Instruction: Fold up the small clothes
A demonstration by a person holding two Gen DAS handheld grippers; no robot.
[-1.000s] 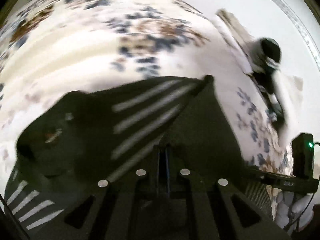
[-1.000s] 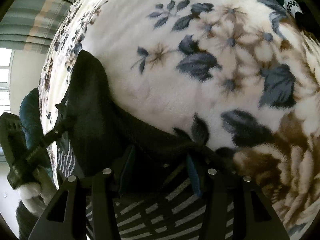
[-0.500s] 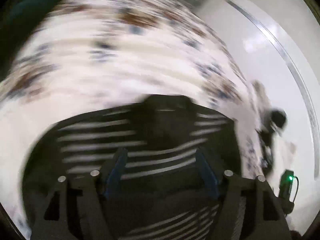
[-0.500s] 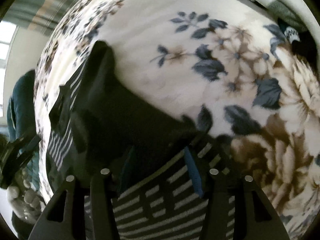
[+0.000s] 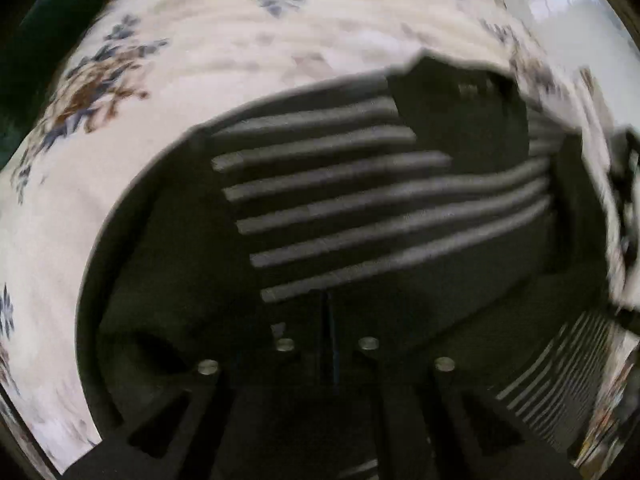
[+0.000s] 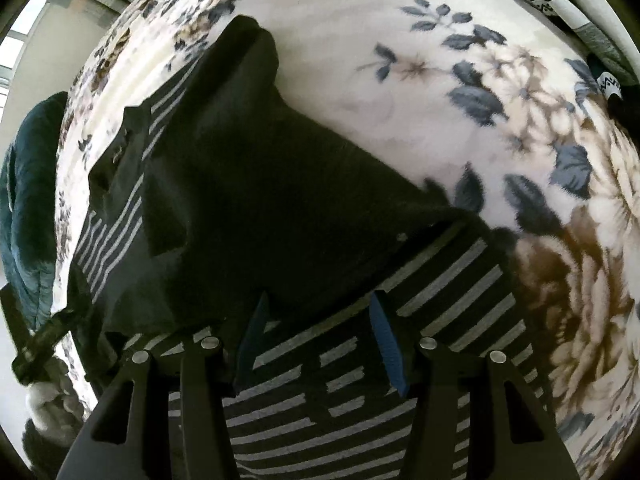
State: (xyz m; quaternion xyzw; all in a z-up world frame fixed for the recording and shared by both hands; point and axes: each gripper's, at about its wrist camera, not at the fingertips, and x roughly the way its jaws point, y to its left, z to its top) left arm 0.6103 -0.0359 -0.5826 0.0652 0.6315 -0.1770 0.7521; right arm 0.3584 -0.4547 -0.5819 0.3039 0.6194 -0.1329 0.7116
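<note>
Left wrist: left gripper (image 5: 329, 320) pinched on striped garment (image 5: 360, 208); floral blanket (image 5: 160, 160) beneath

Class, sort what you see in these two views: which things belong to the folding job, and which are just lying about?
Part of the job:
striped garment
left gripper, jaws together
right gripper, jaws apart over the garment

Just lying about:
floral blanket, under the garment
teal cloth, beside the blanket
</note>
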